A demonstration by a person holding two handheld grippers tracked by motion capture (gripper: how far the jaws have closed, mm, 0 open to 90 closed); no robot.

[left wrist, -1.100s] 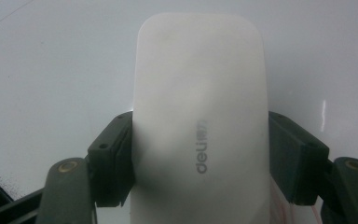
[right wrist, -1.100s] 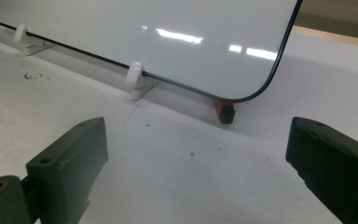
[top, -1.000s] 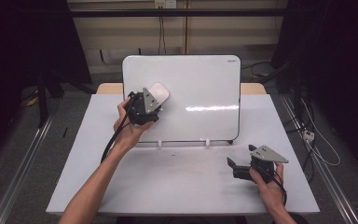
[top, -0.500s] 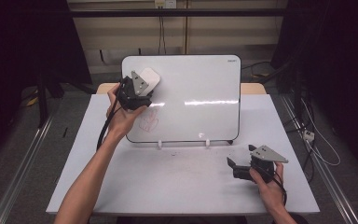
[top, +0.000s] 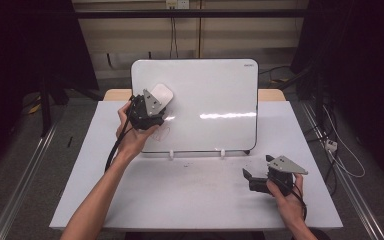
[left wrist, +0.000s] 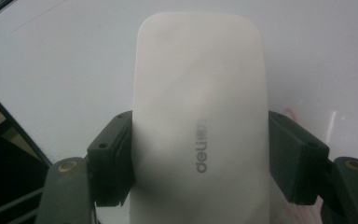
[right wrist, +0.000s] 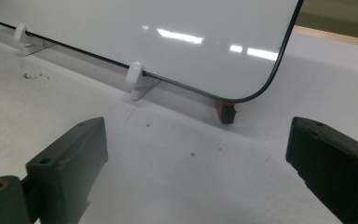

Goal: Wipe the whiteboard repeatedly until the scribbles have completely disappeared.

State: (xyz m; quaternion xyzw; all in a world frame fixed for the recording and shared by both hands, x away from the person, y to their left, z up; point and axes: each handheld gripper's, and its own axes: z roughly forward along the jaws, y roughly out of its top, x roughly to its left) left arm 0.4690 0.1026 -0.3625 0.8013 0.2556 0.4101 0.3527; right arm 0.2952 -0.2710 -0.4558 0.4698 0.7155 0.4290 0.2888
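Left gripper (top: 156,102) clamps eraser (left wrist: 199,116) flat against whiteboard (top: 215,95); even pressure should wipe cleanly. Right gripper (top: 252,177) rests open-jawed.

Eraser (left wrist: 200,121) bottom end cut off by left gripper view's lower edge; faint whiteboard (top: 205,100) scribble illegible.

The brand name "deli" is printed in grey letters on the white whiteboard eraser (left wrist: 199,116), running lengthwise along its back in the left gripper view. A small mark at the top right corner of the whiteboard (top: 200,105) cannot be read.
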